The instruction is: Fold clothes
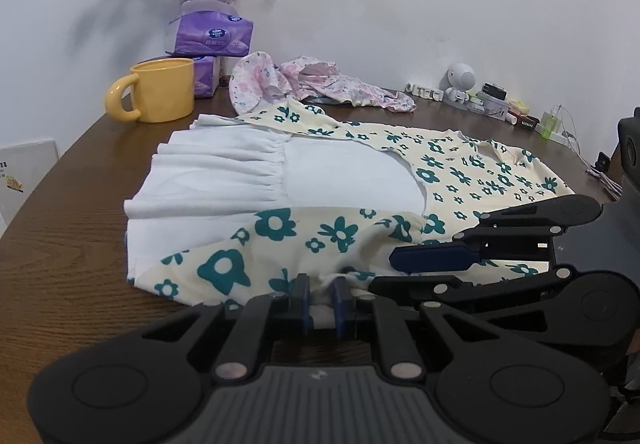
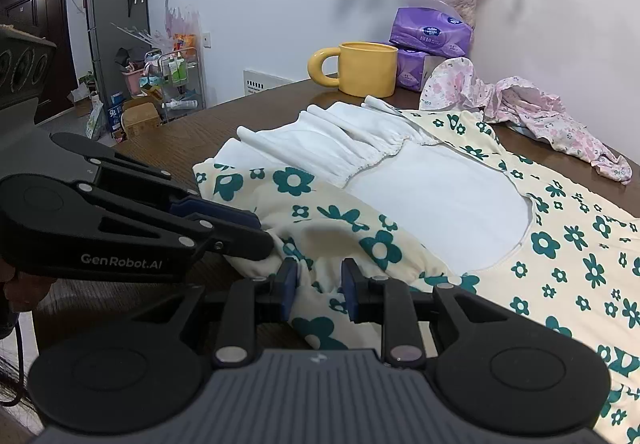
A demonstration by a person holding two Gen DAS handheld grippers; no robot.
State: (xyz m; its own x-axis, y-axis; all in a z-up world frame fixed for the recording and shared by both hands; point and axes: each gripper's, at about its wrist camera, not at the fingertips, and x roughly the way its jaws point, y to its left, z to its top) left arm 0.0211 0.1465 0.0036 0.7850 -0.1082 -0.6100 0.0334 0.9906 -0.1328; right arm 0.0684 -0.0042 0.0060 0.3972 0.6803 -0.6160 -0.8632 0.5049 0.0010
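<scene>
The cream dress with dark green flowers and a white gathered panel (image 1: 352,180) lies spread across the dark brown wooden table (image 1: 72,244), its near hem bunched at the table's front edge. Both tools bite that same edge, side by side. The left gripper (image 1: 320,304) has its blue pads pinched on a fold of white and cream cloth. The right gripper (image 2: 318,292) clamps a thicker roll of the flowered cloth, so its jaws stand a little wider. Two grips set close together on one edge would let the hem be carried as a straight line, which I judge is the reason for this hold: the next fold probably takes the near part over toward the far edge.

A yellow ceramic mug (image 1: 160,90) and purple tissue packs (image 1: 214,36) stand near the far left corner. A crumpled pink floral garment (image 1: 316,84) lies along the far edge, apparently waiting its turn, clear of the dress being worked.
</scene>
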